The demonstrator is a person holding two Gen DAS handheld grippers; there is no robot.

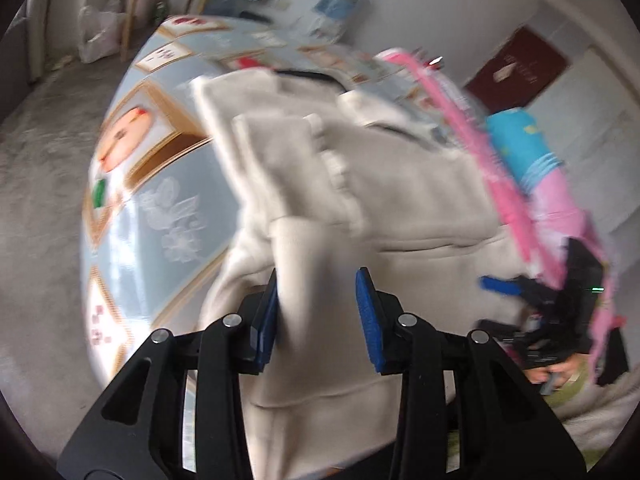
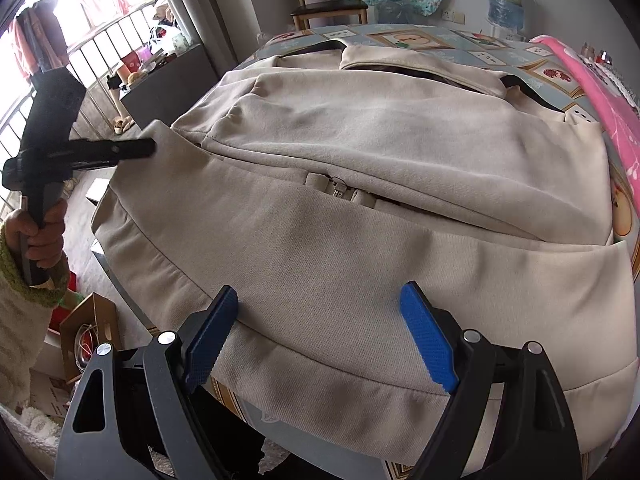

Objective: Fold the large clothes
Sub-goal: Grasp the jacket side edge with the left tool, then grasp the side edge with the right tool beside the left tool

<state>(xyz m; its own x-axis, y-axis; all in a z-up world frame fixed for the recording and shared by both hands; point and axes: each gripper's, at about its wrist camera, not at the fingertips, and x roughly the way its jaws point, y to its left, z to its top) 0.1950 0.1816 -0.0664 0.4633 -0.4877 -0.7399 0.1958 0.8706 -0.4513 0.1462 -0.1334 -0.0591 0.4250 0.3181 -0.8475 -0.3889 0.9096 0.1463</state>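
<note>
A large beige jacket (image 2: 360, 184) lies spread on the table (image 2: 408, 40), partly folded, its zipper near the middle and its hem hanging over the near edge. My right gripper (image 2: 316, 320) is open just above the hem, holding nothing. My left gripper (image 1: 318, 308) has its jaws partly apart around a fold of the beige jacket (image 1: 360, 184); the view is blurred. In the right wrist view the left gripper (image 2: 148, 146) meets the jacket's left corner, held by a hand.
The table has a patterned blue cloth (image 1: 180, 208). A pink cloth (image 2: 600, 92) lies along the table's right side. A wooden chair (image 2: 328, 8) stands behind the table. A cardboard box (image 2: 92, 328) sits on the floor at left, with a window railing (image 2: 100, 52) beyond.
</note>
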